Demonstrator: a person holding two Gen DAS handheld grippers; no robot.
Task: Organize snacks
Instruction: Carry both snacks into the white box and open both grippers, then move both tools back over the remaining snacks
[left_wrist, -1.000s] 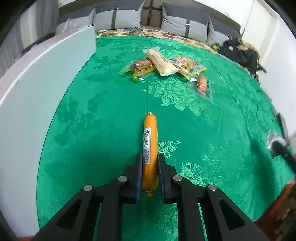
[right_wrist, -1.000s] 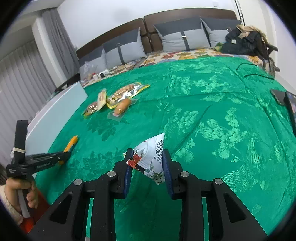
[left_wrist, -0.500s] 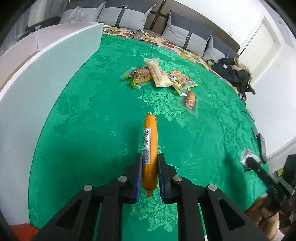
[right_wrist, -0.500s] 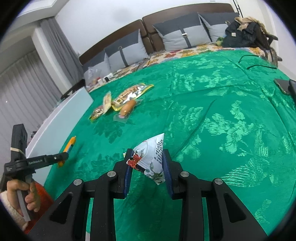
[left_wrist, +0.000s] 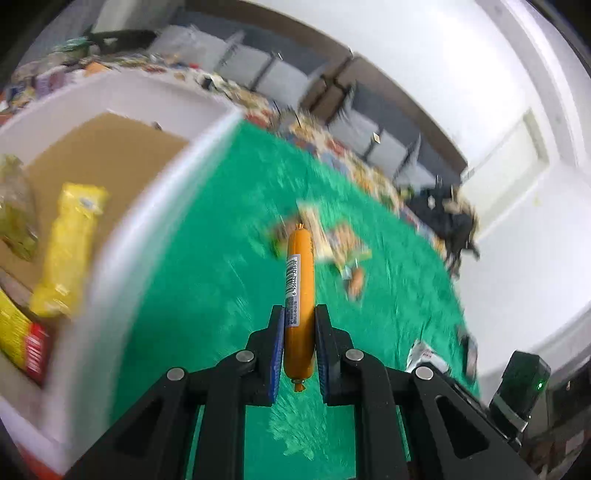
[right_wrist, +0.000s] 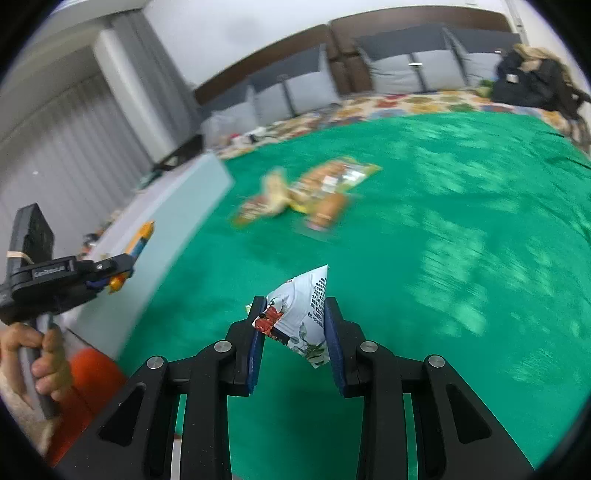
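Left tongs (left_wrist: 299, 332) clamped on orange sausage stick (left_wrist: 300, 291), lower half pinched between blue pads, tip pointing forward, held in air above green bedspread (left_wrist: 207, 280). Just left, white box (left_wrist: 122, 236) with brown floor; inside it a yellow packet (left_wrist: 68, 243), a clear greenish bag (left_wrist: 16, 214), a yellow-red pack (left_wrist: 22, 339). Right tongs (right_wrist: 293, 325) clamped on small white printed pouch (right_wrist: 301, 314), corner sticking up, also off the bedspread. Left hand (right_wrist: 37, 354) gripping handle at left edge. Further out, blurred pile of loose snacks (right_wrist: 310, 192) lying on bedspread, well apart from box. Beyond, grey pillows (right_wrist: 406, 74) against headboard, dark bag (right_wrist: 535, 81) at far right.
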